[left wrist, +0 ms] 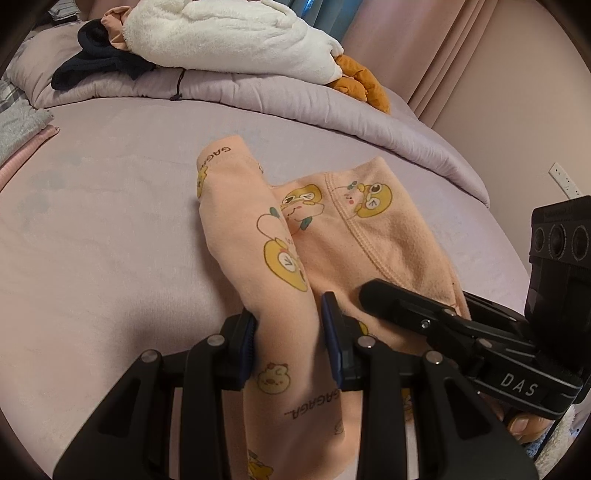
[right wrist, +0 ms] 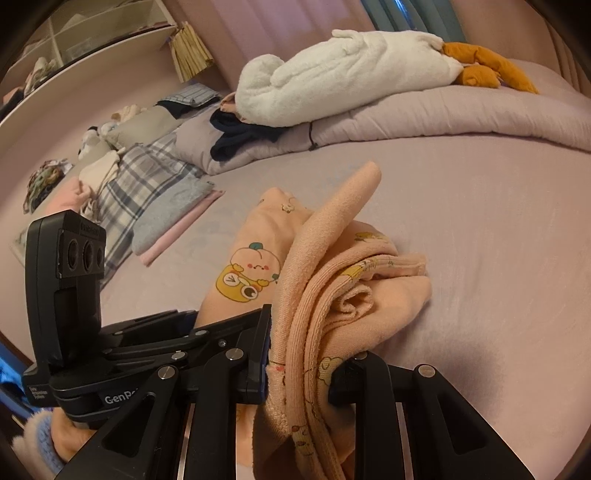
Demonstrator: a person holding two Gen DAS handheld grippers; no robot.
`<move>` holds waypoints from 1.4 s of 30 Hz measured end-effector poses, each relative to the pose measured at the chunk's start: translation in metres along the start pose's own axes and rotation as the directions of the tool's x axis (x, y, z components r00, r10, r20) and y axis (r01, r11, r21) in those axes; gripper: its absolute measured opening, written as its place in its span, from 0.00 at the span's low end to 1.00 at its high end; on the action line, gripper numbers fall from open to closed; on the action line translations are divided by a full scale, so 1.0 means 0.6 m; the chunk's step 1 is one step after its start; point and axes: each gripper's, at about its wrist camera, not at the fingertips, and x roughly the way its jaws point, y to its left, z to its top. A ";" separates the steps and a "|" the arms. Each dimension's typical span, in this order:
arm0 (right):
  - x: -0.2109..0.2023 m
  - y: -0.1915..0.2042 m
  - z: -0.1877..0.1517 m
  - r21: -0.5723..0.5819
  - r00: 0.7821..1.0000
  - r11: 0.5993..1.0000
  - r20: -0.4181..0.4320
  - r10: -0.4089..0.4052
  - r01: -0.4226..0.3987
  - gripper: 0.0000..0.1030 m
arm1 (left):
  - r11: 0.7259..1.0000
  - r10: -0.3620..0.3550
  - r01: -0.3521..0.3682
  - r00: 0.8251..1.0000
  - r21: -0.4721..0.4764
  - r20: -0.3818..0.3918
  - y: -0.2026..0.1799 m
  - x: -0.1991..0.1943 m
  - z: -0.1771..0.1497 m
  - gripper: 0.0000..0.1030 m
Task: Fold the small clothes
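Two grippers, both clamped on one peach garment (left wrist: 369, 236) w/ cartoon print, on the bed (left wrist: 110, 240).

Left gripper (left wrist: 290, 332): blue pads pinch a rolled/folded strip of the garment; strip runs from between the fingers up toward mid-bed, free end w/ printed lettering resting on the sheet. Clenched on cloth.

Right gripper (right wrist: 301, 363): fingers closed on a thick bunch of layers incl. ribbed hem; one ribbed edge sticks up past the fingertips, tilted. Clenched on cloth. In left wrist view the right gripper (left wrist: 373, 291) sits just right of the left one, over the garment's wider part.

Garment posn: middle of bed, nearer the front edge; far part lies on the sheet, near part lifted in the grips.

Far edge of bed: rolled lilac quilt (right wrist: 443, 110), white plush toy (right wrist: 332, 77) w/ orange feet on top, dark garment (right wrist: 236, 136) beside it.

Left edge of bed: folded stack (right wrist: 173, 218) – grey over pink; plaid cloth (right wrist: 129, 184) next to it.

Shelf unit (right wrist: 92, 33) beyond the left edge, compartments hold items, too small to ID.
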 end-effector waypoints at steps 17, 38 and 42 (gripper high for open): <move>0.007 -0.050 0.002 0.130 0.999 0.991 -0.035 0.027 -0.022 0.23 | 0.999 0.026 -0.027 0.999 -0.040 -0.036 0.021 0.014 -0.005 0.33; 0.020 -0.092 -0.008 0.214 0.994 0.976 -0.111 -0.020 0.044 0.25 | 0.993 0.117 -0.119 0.991 -0.025 -0.066 0.033 0.025 -0.009 0.55; 0.018 -0.089 -0.005 0.192 0.992 0.978 -0.118 -0.054 0.076 0.30 | 0.991 0.134 -0.136 0.989 -0.019 -0.066 0.033 0.026 -0.009 0.58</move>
